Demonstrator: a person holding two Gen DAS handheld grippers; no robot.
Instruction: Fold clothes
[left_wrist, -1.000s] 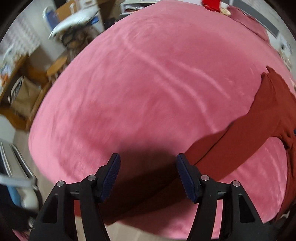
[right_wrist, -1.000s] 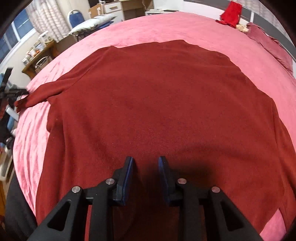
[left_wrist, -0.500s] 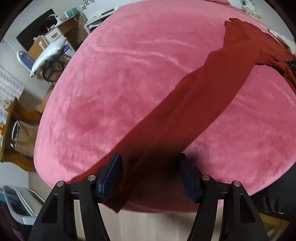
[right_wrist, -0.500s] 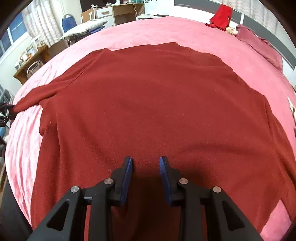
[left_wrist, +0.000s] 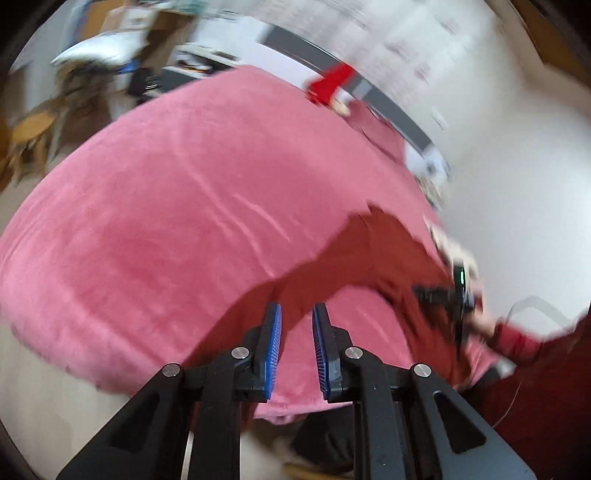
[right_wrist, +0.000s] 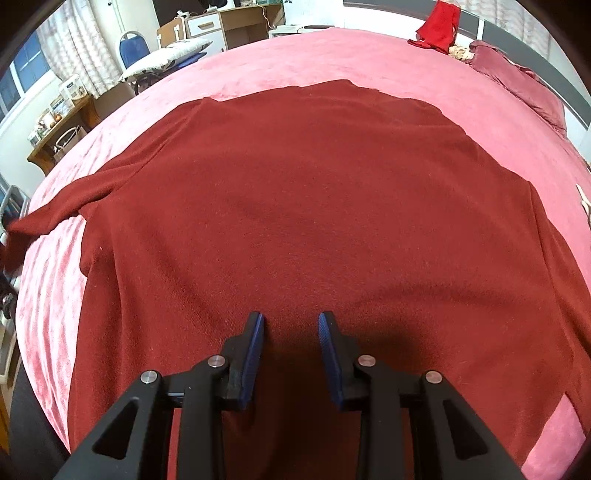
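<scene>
Early stage: the sweater (right_wrist: 314, 221) lay flat on the bed (right_wrist: 280, 62). Left gripper (left_wrist: 295, 325) fingers were closing on its sleeve (left_wrist: 310, 284); right gripper (right_wrist: 291, 332) fingers stood open, holding nothing.

My left view is smeared with motion blur, worst beyond the claw (left_wrist: 295, 325); the right view is sharp, evenly lit, with soft shadow under its claw (right_wrist: 291, 332). Fisheye bends both edges.

Around the dark red sweater (right_wrist: 314, 206) spread flat on the bed (right_wrist: 258, 62), bare pink cover lies open beyond its far edge and to its left, while a red cloth (right_wrist: 437, 24) and crumpled pink fabric (right_wrist: 517, 88) crowd the far right corner.
</scene>
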